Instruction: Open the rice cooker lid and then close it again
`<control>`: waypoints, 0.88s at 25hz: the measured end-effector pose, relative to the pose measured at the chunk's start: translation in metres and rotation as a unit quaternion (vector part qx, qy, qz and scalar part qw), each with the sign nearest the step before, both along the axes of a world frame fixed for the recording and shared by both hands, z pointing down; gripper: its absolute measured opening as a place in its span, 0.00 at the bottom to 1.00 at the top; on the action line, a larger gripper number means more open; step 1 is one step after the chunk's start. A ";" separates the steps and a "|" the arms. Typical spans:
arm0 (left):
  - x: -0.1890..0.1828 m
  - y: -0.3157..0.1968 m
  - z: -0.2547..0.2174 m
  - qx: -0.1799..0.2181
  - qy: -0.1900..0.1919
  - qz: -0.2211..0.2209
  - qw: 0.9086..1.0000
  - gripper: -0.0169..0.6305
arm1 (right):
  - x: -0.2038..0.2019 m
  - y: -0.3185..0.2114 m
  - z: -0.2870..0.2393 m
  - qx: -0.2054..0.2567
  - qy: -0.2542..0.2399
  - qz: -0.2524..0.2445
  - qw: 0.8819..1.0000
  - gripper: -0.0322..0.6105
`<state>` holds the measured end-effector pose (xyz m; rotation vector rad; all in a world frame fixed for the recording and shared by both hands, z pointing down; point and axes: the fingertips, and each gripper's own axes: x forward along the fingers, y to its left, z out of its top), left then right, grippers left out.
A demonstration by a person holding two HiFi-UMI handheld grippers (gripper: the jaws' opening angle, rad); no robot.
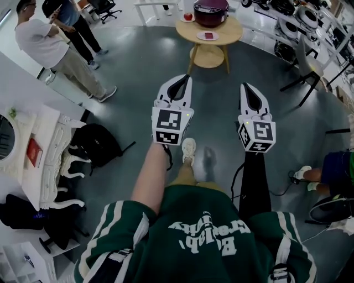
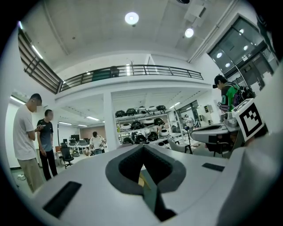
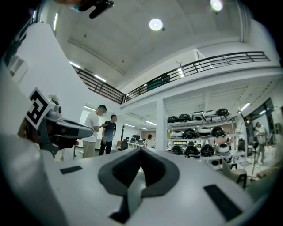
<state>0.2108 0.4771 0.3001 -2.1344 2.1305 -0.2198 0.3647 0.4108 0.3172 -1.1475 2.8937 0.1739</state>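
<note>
The dark red rice cooker (image 1: 210, 12) stands with its lid down on a round wooden table (image 1: 232, 30), far ahead across the grey floor. My left gripper (image 1: 187, 78) and right gripper (image 1: 244, 86) are held side by side in the air, pointing toward the table and well short of it. Both sets of jaws are shut with nothing between them. In the left gripper view the left gripper (image 2: 142, 150) points level into the room, and so does the right gripper (image 3: 141, 152) in its own view. Neither gripper view shows the cooker.
A small plate (image 1: 208, 36) and an apple (image 1: 188, 16) share the table. Two people (image 1: 50, 50) stand at the far left. White ornate furniture (image 1: 47, 149) and a black backpack (image 1: 97, 145) are at my left, a chair (image 1: 310, 61) and a seated person (image 1: 332, 171) at my right.
</note>
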 end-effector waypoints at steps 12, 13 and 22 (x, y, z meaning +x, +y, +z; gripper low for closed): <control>-0.077 -0.115 0.002 0.002 0.006 0.025 1.000 0.03 | -0.079 -0.105 0.004 -0.003 0.011 0.022 1.000 0.06; -0.084 -0.125 0.001 0.002 0.006 0.028 1.000 0.03 | -0.086 -0.115 0.003 -0.003 0.013 0.023 1.000 0.06; -0.153 -0.214 -0.006 0.005 0.004 0.050 0.999 0.03 | -0.155 -0.195 -0.001 -0.003 0.019 0.044 0.999 0.06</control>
